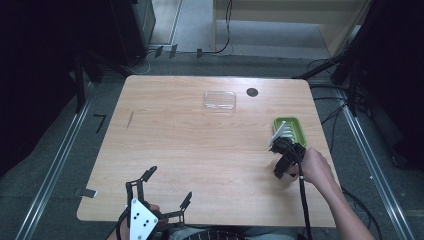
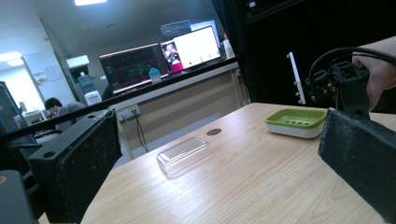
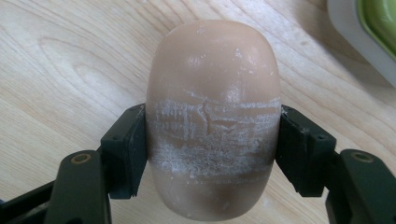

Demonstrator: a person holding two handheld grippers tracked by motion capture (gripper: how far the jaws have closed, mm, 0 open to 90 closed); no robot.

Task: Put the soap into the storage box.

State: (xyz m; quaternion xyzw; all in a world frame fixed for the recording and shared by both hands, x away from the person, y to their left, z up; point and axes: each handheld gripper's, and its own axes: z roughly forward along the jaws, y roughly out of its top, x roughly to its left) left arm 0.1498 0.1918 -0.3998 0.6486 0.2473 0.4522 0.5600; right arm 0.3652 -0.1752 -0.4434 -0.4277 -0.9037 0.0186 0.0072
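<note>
A beige oval soap bar (image 3: 212, 116), scuffed white across its middle, sits between the two jaws of my right gripper (image 3: 212, 147), which is shut on its sides over the wooden table. That right gripper (image 1: 283, 161) stands near the table's right edge, just in front of the green soap dish (image 1: 290, 131). The soap dish (image 2: 296, 122) also appears in the left gripper view, with the other hand and its gripper behind it. My left gripper (image 1: 167, 186) rests open at the table's front left, nothing between its fingers (image 2: 74, 168). A clear plastic lid (image 1: 219, 101) lies at the far middle.
A small dark round hole (image 1: 252, 92) marks the table beside the clear lid (image 2: 183, 155). The wooden table (image 1: 200, 150) has bare room across its middle and left. Cables and metal rails run along the floor around it.
</note>
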